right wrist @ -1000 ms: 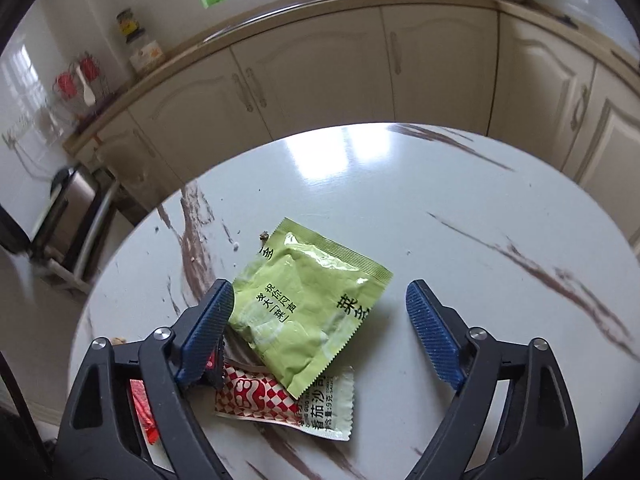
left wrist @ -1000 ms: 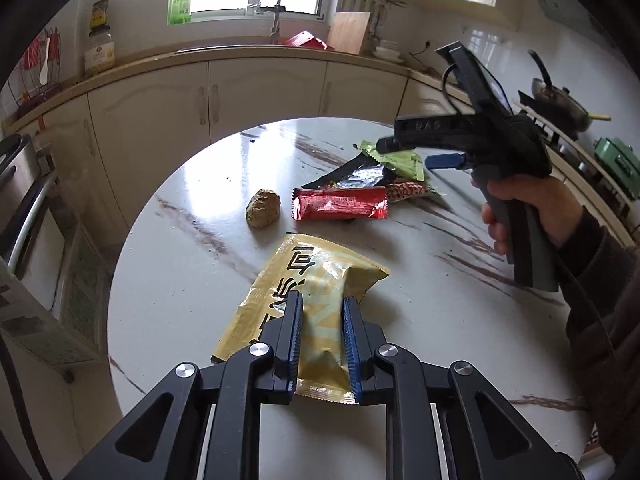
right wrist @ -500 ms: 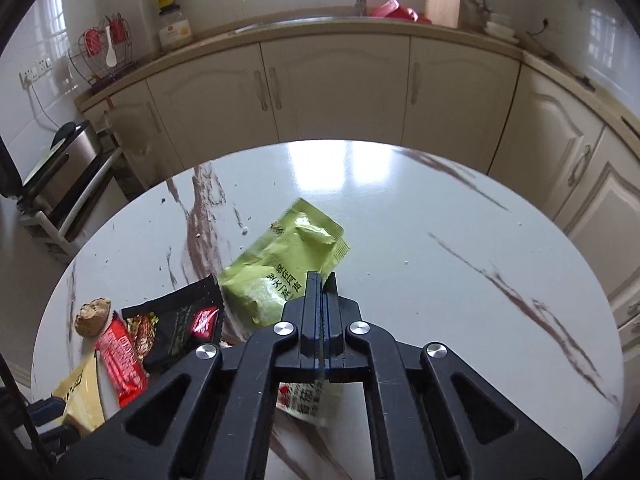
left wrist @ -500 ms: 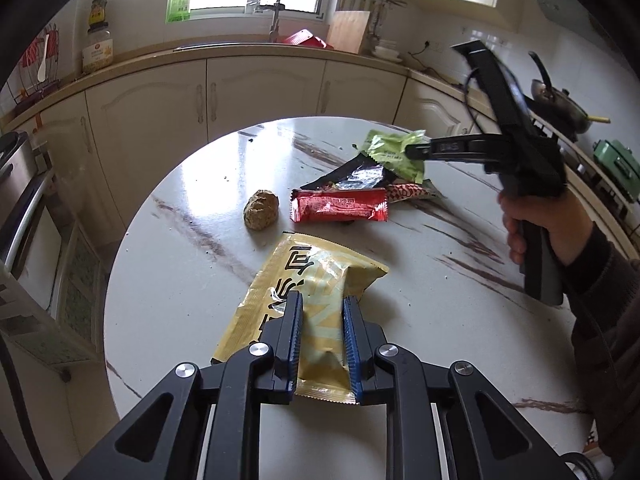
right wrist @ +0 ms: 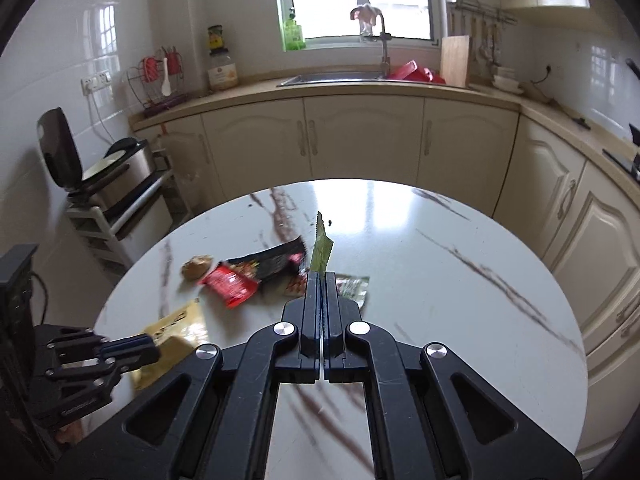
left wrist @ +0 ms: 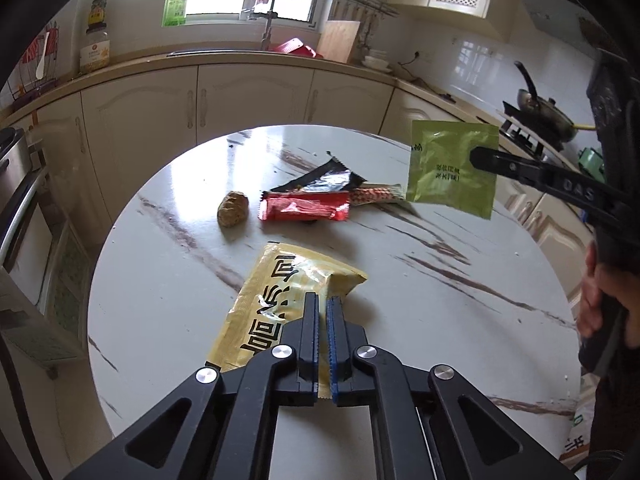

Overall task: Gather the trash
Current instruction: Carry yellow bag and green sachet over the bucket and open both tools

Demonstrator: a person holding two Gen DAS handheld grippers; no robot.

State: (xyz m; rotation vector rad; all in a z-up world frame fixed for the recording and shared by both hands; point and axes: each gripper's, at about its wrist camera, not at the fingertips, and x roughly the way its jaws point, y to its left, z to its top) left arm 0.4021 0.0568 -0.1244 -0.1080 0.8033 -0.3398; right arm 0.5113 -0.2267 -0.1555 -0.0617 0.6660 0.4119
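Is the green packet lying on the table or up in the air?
In the air: the right gripper pinches the green packet above the table.

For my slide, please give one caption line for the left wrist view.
Left gripper pinches the yellow wrapper on the table; right gripper holds the green packet aloft.

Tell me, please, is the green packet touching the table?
Apart. The left wrist view shows the green packet hanging from the shut right gripper, lifted above the table.
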